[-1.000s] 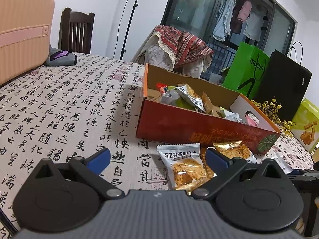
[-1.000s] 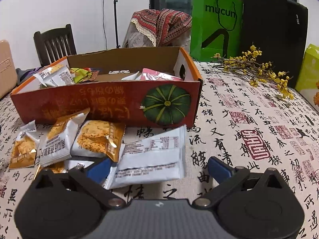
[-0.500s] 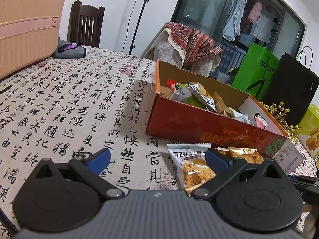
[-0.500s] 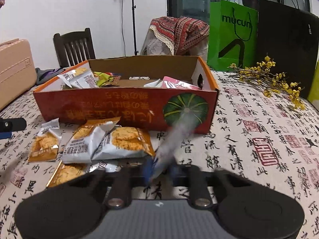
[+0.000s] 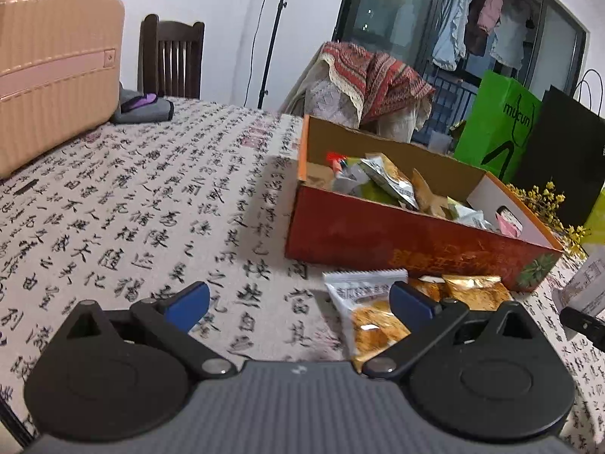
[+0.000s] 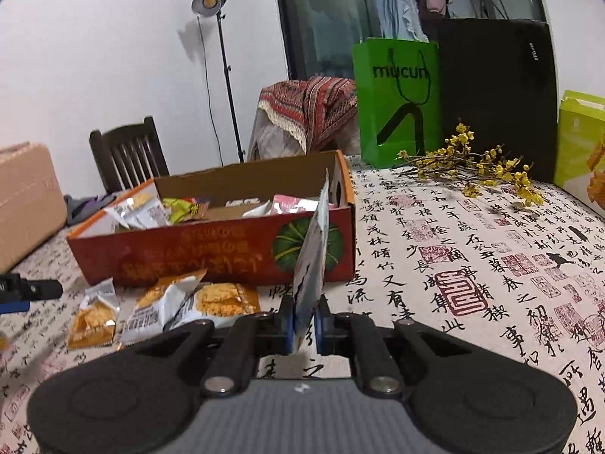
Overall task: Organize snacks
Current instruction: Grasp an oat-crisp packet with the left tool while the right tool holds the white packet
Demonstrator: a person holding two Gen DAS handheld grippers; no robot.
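**Snack packet gripped beside the box**

The left hand-held gripper is held with its jaws apart over the tabletop. A white snack packet is clamped upright in the right hand-held gripper, before the red snack box.

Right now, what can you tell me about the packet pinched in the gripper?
The snack packet is a thin, flat, silvery white foil pouch with small print and a zigzag top edge. It stands upright, edge-on to the right wrist camera, its lower end clamped between the blue pads of the right gripper. It hangs above the tablecloth, in front of the red cardboard box, touching only the pads.
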